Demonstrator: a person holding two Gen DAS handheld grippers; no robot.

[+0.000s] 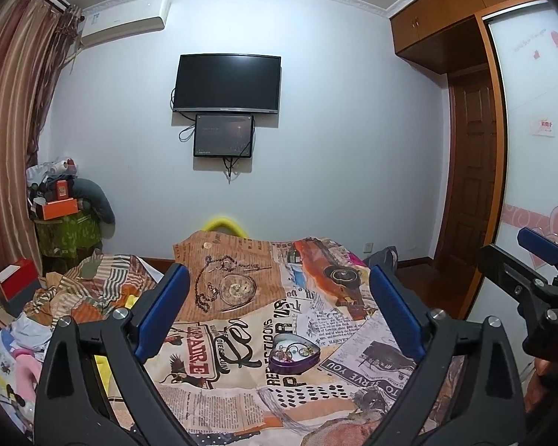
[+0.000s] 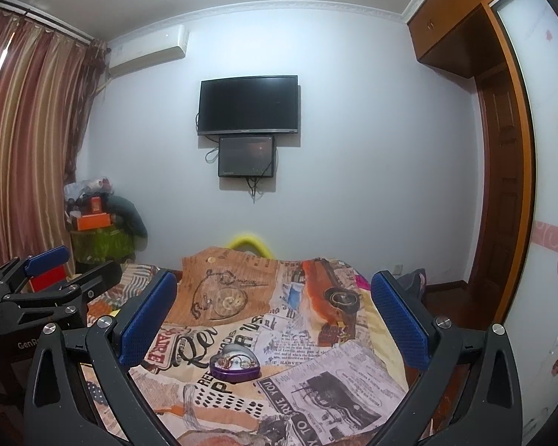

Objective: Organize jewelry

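Note:
A purple heart-shaped tin (image 1: 293, 354) with several small jewelry pieces inside lies open on the printed bedspread (image 1: 223, 383); it also shows in the right wrist view (image 2: 235, 366). My left gripper (image 1: 279, 278) is open and empty, held above the bed with the tin below and between its fingers. My right gripper (image 2: 275, 286) is open and empty, also above the bed behind the tin. The right gripper shows at the right edge of the left wrist view (image 1: 539, 260). The left gripper shows at the left edge of the right wrist view (image 2: 52, 264).
A crumpled striped quilt (image 1: 93, 290) and loose items lie at the bed's left. A TV (image 1: 227, 83) and smaller screen hang on the far wall. A cluttered stand (image 1: 65, 219) is by the curtains. A wardrobe (image 1: 539, 111) runs along the right.

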